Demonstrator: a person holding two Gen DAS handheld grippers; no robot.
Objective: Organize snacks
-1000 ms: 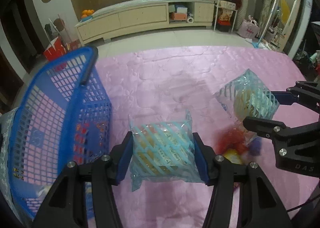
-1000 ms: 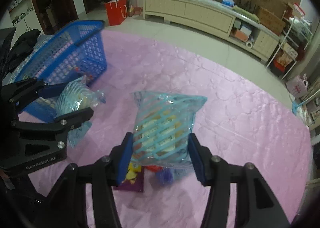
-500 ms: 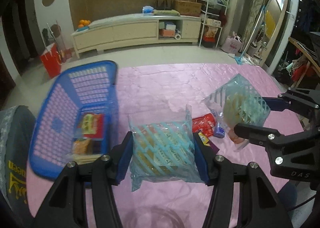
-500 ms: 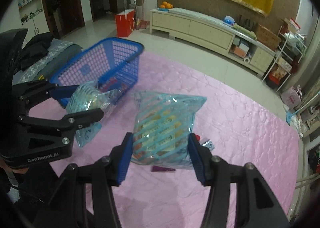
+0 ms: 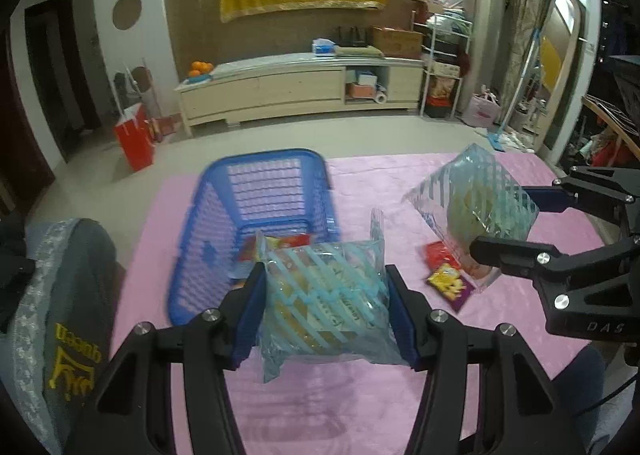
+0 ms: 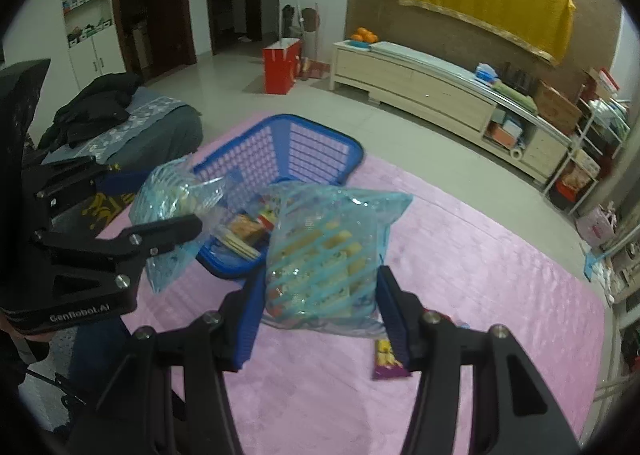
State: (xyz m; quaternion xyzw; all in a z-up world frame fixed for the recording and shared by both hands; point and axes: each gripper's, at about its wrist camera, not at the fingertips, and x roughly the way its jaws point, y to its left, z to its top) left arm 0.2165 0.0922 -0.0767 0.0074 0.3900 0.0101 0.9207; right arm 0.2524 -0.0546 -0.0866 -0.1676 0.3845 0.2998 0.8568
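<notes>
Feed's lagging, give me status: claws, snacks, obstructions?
Left claw, right claw: each shut on a blue-striped bag, both airborne. Blue basket partly filled. Loose packets on cloth. Path clear.

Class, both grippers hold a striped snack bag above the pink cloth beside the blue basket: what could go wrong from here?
1. The left gripper pinches its striped blue cellophane bag only at the sides; the slick film may slip.
2. The right gripper and its bag hang close by, so they may collide over the blue plastic basket.
</notes>
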